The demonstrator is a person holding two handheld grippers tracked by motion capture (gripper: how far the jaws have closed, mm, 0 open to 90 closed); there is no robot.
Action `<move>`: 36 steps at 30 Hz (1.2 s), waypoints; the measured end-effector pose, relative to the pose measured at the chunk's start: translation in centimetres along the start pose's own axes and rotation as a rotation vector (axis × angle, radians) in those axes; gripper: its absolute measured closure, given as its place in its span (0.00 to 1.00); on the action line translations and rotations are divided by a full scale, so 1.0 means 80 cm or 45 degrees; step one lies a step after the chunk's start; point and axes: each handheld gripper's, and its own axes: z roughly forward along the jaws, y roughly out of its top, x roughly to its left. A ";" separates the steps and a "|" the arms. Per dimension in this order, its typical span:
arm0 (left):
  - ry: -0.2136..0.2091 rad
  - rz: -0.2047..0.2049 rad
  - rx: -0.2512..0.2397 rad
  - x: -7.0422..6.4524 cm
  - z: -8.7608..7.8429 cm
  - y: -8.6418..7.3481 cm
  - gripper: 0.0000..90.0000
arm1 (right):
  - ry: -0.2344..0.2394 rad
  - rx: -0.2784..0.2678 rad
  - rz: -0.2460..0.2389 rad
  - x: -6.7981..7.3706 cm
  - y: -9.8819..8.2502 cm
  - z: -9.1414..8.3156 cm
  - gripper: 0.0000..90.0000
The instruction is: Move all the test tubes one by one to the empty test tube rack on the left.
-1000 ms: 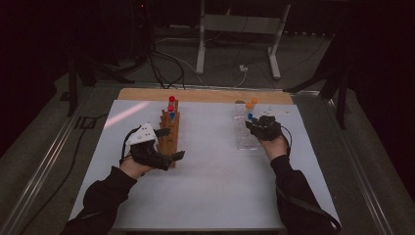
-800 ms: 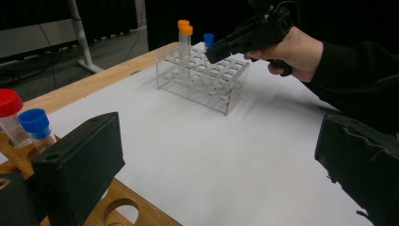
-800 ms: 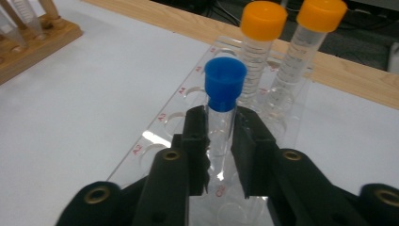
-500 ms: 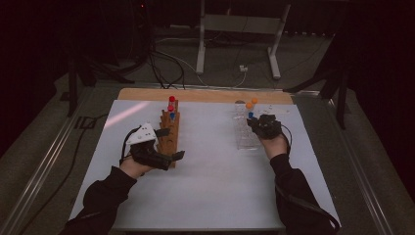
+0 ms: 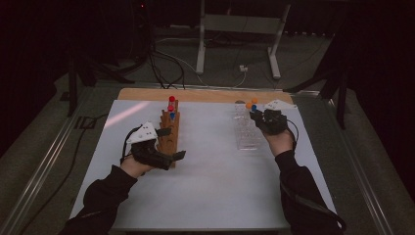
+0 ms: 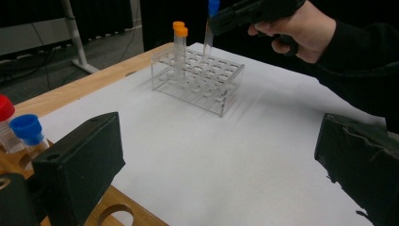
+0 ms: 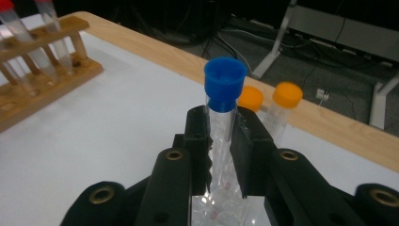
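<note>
Blue-capped tube (image 7: 221,106) sits pinched in the right tool (image 7: 220,141), lifted above the clear rack (image 6: 197,80); beside the wooden rack (image 5: 169,132), the left tool (image 5: 169,144) gapes wide, empty.

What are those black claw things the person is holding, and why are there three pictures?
A person sits at a table and holds a grabbing tool in each hand. One picture looks down from above. The other two come from small cameras riding on each tool.

The right gripper has its two black fingers squeezed on a blue-capped tube, lifted over a clear plastic rack. Two orange-capped tubes stand in that rack.

The left gripper sits with its fingers wide apart around a wooden rack, not squeezing it. That rack holds tubes with red and blue caps.
</note>
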 end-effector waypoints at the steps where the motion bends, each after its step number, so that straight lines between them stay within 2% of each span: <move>1: -0.003 -0.002 0.001 0.000 0.000 0.000 0.03 | 0.001 -0.008 -0.011 0.001 0.002 -0.003 0.86; 8: -0.023 0.006 0.008 -0.004 0.005 0.003 0.03 | 0.051 -0.049 -0.059 0.018 0.010 -0.020 0.86; 16: -0.055 0.021 0.014 -0.010 0.011 0.010 0.03 | 0.180 -0.047 -0.151 0.059 0.002 -0.033 0.86; 21: -0.085 0.025 0.016 -0.014 0.018 0.014 0.03 | 0.265 -0.029 -0.188 0.086 -0.007 -0.035 0.86; 29: -0.142 0.041 0.029 -0.022 0.035 0.016 0.08 | 0.406 0.009 -0.245 0.130 -0.022 -0.033 0.86; 31: -0.158 0.046 0.022 -0.024 0.038 0.017 0.09 | 0.431 0.013 -0.247 0.137 -0.024 -0.033 0.86; 34: -0.177 0.053 0.009 -0.026 0.041 0.019 0.19 | 0.473 0.019 -0.249 0.147 -0.027 -0.032 0.86; 36: -0.182 0.060 0.012 -0.028 0.043 0.019 0.20 | 0.488 0.021 -0.255 0.152 -0.028 -0.033 0.86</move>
